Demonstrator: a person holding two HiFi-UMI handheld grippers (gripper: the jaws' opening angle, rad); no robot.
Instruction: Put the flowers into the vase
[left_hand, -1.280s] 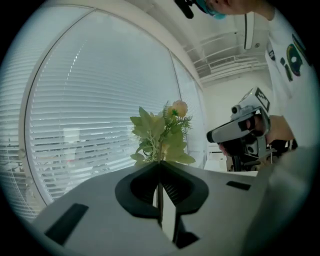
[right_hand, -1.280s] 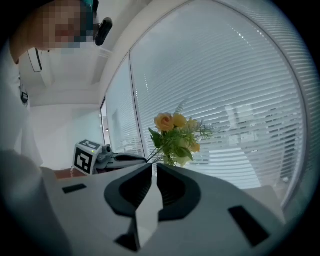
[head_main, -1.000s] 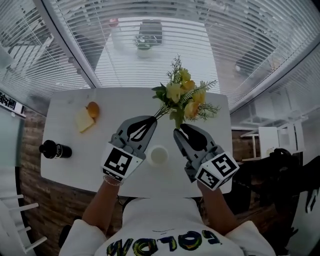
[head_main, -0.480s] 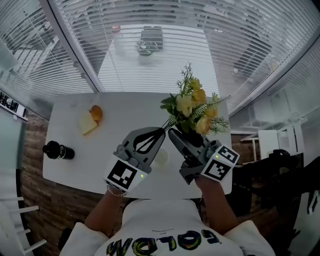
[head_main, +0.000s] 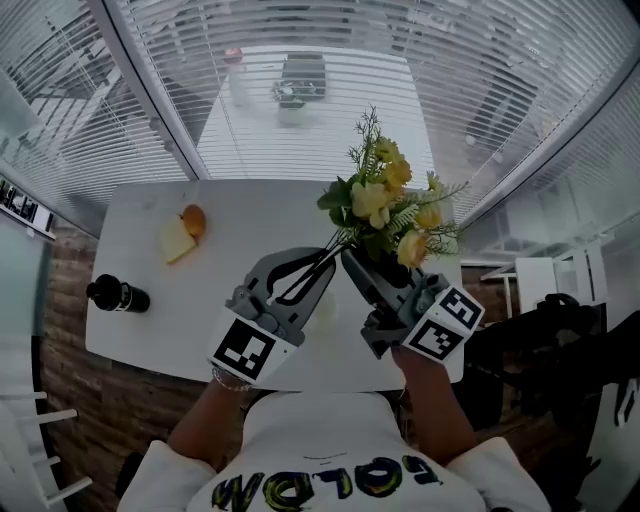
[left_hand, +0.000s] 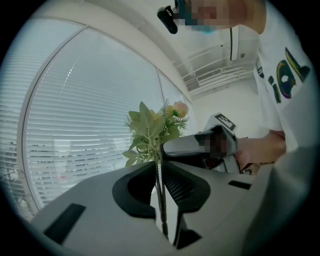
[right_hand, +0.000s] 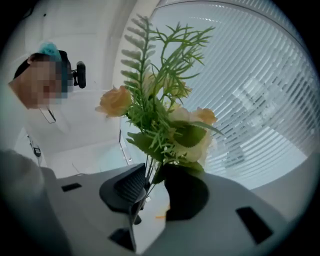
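A bunch of artificial yellow flowers with green fern sprigs (head_main: 385, 205) is held up above the white tabletop (head_main: 260, 220), right of centre in the head view, with its stems slanting down to where the two grippers meet. The left gripper (head_main: 330, 258) has its fingers (left_hand: 135, 190) nearly together, the tips pinching the thin dark stems (left_hand: 161, 200), though they are easing apart. The right gripper (head_main: 350, 262) has its fingers (right_hand: 125, 192) wider and closing in: the stems run between them, lying against one finger with a clear gap to the other, so I judge that it has no grip yet. The white vase (head_main: 326, 305) shows only as a pale sliver low between the two grippers. The step in hand looks like a change of grip before insertion. Next, the right fingers need to close firmly on the stems before the left lets go, then the bunch must tip upright with its stem ends steered down over the vase mouth
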